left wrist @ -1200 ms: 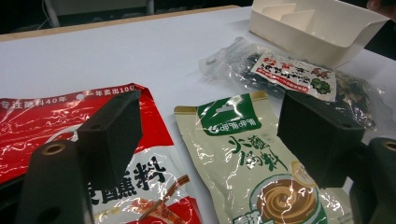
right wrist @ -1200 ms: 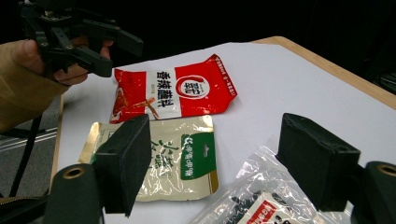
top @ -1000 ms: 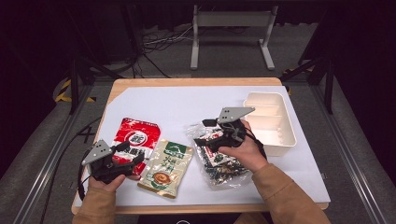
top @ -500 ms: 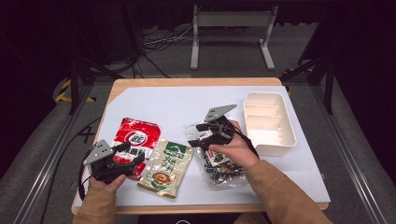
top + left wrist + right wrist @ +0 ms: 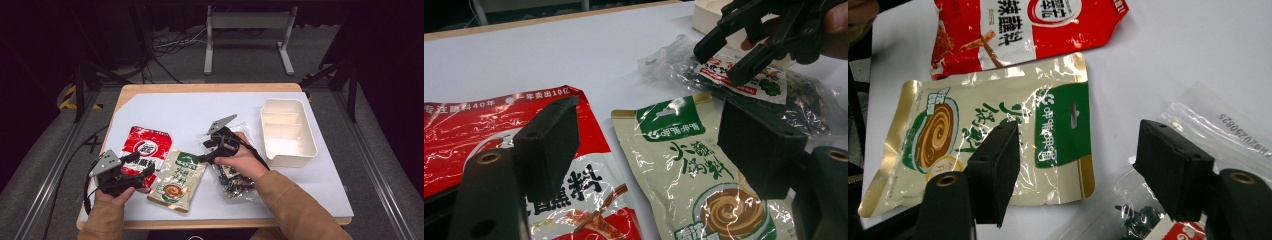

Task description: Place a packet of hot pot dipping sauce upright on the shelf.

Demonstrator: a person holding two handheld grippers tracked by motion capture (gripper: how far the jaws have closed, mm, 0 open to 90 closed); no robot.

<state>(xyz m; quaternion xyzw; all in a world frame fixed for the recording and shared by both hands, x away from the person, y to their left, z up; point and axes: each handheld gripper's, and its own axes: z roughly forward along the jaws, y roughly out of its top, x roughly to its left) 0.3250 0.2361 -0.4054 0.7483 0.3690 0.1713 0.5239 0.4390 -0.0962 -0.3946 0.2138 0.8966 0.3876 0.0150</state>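
Three snack bags lie on the white table top. A red pouch (image 5: 147,145) is at the left, a beige and green pouch (image 5: 177,180) is in the middle, and a clear bag of dark pieces (image 5: 235,182) is at the right. My left gripper (image 5: 141,164) stands open, low over the red pouch's (image 5: 474,120) near right corner. My right gripper (image 5: 204,151) points left at the beige pouch's green top end (image 5: 1063,125). Its jaws have just been closing a little. They are open and hover above the pouch, with nothing pressed between them.
A white divided tray (image 5: 295,159) stands at the right of the table, just beyond the clear bag. Bare white table top stretches behind the bags. The table's front edge runs close under both forearms.
My right gripper has moved left and down, from over the clear bag to the beige pouch's top end. The left gripper and the bags have kept still.
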